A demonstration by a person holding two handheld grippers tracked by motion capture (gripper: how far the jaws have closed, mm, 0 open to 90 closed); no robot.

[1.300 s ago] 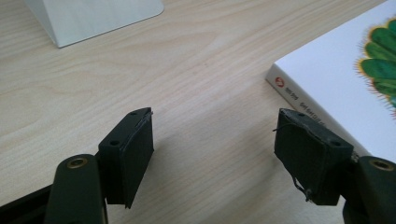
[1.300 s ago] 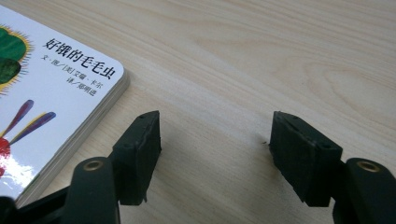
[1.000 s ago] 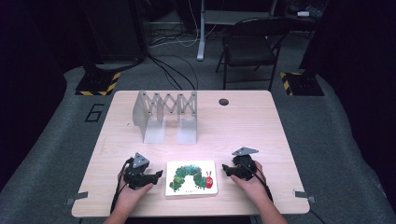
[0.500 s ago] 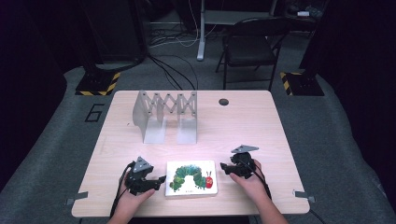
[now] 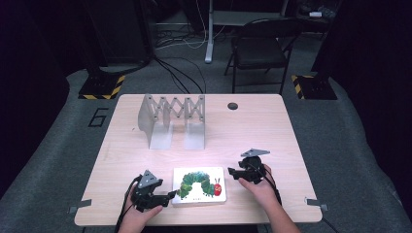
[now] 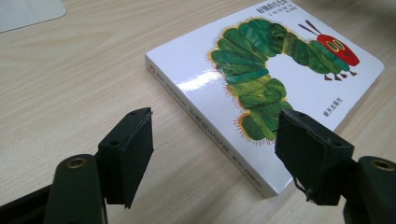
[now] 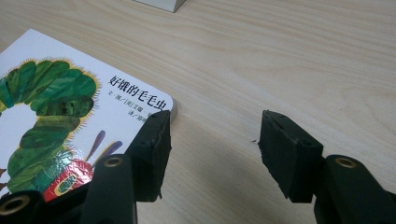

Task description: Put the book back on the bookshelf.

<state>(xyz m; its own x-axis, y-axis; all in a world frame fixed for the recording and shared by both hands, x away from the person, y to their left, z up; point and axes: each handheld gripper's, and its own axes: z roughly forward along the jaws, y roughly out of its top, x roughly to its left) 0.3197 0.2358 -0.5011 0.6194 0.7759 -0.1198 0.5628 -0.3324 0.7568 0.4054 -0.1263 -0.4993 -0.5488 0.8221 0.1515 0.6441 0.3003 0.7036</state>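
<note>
In the high view, the left hand-held gripper (image 5: 163, 199) is seen shifted nearer the book (image 5: 199, 186), which lies flat at the bench (image 5: 252, 126) front edge; a grasp seems imminent. A metal rack (image 5: 172, 119) stands behind, a chair (image 5: 257, 48) beyond.

In the left gripper view, jaws are spread, just opened further, empty.

In the right gripper view, the right hand-held gripper (image 7: 212, 154) is released beside the book's corner.
</note>
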